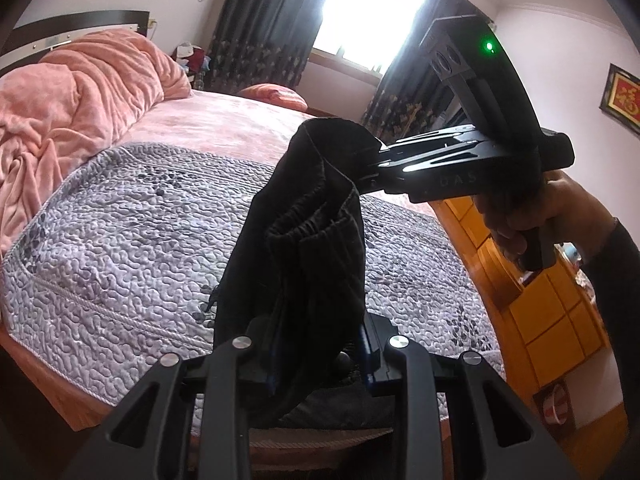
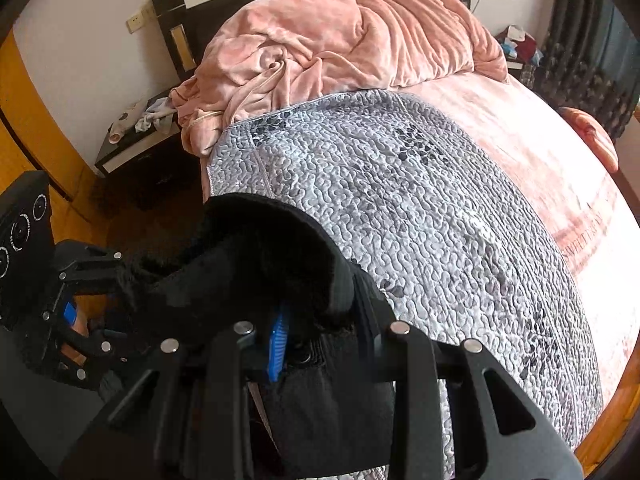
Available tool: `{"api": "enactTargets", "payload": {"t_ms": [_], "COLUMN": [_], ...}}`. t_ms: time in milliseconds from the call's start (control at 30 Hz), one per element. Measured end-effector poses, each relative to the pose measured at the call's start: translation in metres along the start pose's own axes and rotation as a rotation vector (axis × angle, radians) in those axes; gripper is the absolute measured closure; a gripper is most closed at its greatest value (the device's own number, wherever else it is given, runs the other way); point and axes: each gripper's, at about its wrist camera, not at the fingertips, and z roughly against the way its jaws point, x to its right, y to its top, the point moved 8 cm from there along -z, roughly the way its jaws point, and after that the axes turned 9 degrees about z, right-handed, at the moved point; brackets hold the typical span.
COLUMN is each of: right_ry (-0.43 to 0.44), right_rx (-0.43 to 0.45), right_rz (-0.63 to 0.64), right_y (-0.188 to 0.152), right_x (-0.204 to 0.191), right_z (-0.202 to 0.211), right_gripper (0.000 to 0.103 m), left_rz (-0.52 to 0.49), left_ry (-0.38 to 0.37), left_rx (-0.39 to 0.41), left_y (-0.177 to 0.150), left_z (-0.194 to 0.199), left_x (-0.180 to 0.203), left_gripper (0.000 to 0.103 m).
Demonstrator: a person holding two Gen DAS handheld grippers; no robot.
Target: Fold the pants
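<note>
The black pants [image 1: 312,232] hang in the air above the bed, stretched between both grippers. My left gripper [image 1: 316,360] is shut on the pants' lower bunch of cloth. My right gripper [image 1: 370,160] comes in from the right and is shut on the top edge of the pants. In the right wrist view the pants [image 2: 256,264] drape over my right gripper [image 2: 316,336], whose blue pad shows under the cloth. My left gripper [image 2: 116,292] shows at the left, holding the other end.
A grey quilted cover [image 1: 132,248] lies over the bed's foot, also in the right wrist view [image 2: 420,216]. A pink blanket [image 2: 340,36] is heaped at the headboard. A dark nightstand [image 2: 136,148] stands left of the bed. Orange wooden cabinets [image 1: 540,292] stand at right.
</note>
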Motion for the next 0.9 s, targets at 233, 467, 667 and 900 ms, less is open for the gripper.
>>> {"api": "enactTargets", "payload": {"t_ms": [233, 467, 667, 900], "right_ry": [-0.018, -0.038, -0.054, -0.057], "right_rx": [0.003, 0.001, 0.000, 0.007], "right_rz": [-0.017, -0.036, -0.056, -0.085], "right_y": [-0.015, -0.031, -0.047, -0.064], "right_x": [0.001, 0.002, 0.004, 0.010], "right_z": [0.006, 0.010, 0.011, 0.014], "right_gripper": [0.074, 0.074, 0.074, 0.074], "left_rz": [-0.031, -0.059, -0.080, -0.112], "left_ry": [-0.005, -0.016, -0.028, -0.039], "left_rx": [-0.018, -0.036, -0.057, -0.079], "left_y": [-0.008, -0.018, -0.027, -0.036], "left_z": [-0.005, -0.012, -0.020, -0.029], "left_x": [0.012, 0.024, 0.036, 0.049], "left_gripper": [0.074, 0.074, 0.074, 0.074]}}
